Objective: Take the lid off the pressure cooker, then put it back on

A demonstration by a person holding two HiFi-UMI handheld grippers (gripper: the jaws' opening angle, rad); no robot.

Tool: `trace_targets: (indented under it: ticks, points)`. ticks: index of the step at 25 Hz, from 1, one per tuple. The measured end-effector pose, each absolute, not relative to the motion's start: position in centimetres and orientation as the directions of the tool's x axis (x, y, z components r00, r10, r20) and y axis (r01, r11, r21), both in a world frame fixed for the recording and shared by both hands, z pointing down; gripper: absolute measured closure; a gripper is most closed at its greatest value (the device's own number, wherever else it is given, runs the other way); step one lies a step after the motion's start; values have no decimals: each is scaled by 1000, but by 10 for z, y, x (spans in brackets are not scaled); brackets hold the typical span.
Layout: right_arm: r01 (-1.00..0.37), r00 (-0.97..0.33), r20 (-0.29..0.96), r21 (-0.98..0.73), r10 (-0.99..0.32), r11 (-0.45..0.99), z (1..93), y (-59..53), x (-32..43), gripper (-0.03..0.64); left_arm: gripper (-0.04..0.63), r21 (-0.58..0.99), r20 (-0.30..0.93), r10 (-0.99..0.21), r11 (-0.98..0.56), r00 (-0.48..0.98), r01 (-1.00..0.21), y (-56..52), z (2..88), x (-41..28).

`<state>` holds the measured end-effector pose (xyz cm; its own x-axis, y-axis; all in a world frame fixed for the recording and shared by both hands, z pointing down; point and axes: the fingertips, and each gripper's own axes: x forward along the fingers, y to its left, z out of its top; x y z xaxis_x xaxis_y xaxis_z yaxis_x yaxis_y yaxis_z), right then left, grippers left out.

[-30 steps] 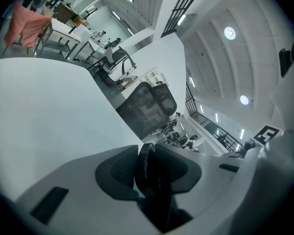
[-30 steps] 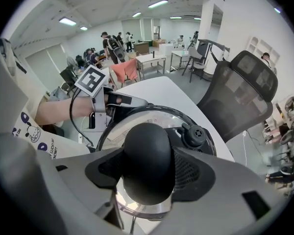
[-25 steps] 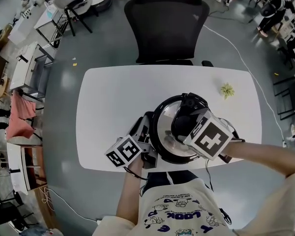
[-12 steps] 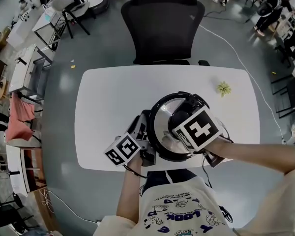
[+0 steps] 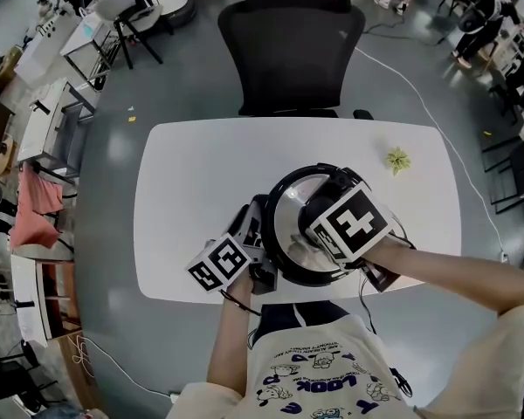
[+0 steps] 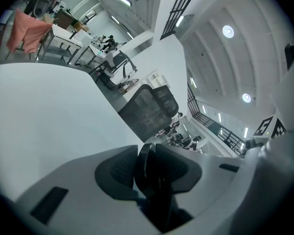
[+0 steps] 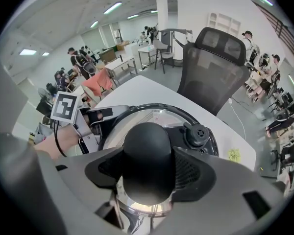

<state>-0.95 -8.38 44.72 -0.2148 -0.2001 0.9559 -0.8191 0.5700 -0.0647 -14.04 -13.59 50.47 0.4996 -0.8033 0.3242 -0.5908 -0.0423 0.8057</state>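
Observation:
The pressure cooker [image 5: 290,225] stands near the front edge of the white table [image 5: 201,173], its steel lid [image 7: 137,119] seated on the pot. My right gripper [image 5: 321,223] points steeply down over the lid and is shut on the round black lid knob [image 7: 147,155], which fills the space between its jaws. A black valve [image 7: 198,133] sits on the lid beside the knob. My left gripper [image 5: 258,236] reaches in level from the cooker's left. In the left gripper view its jaws [image 6: 149,176] press on the cooker's black side handle [image 6: 146,165].
A small green object [image 5: 396,158] lies at the table's far right. A black office chair [image 5: 293,42] stands behind the table. A white cable [image 5: 419,94] runs across the floor. Desks and chairs line the room's left side.
The right gripper's marker cube has turned about the knob and shifted slightly left. The left gripper has stayed on the side handle.

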Motion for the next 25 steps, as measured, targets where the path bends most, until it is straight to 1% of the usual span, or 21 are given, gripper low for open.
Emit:
trace_targets:
  ticks: [14,22,25]
  points:
    - [-794,-252,938,-59,-239,605,445,-81,-12,322,463,786,341,-801,-44,492,-617,-133,503,-141]
    - [-791,-256,936,-61,-239,609,447,-84,-10,322,459,760,353,-798,-60,489,-647,-136,506,-139]
    - [-790,-267,935,-73,-233,609,447,-84,-10,322,457,766,353,-795,-57,493,-641,-136,509,-138]
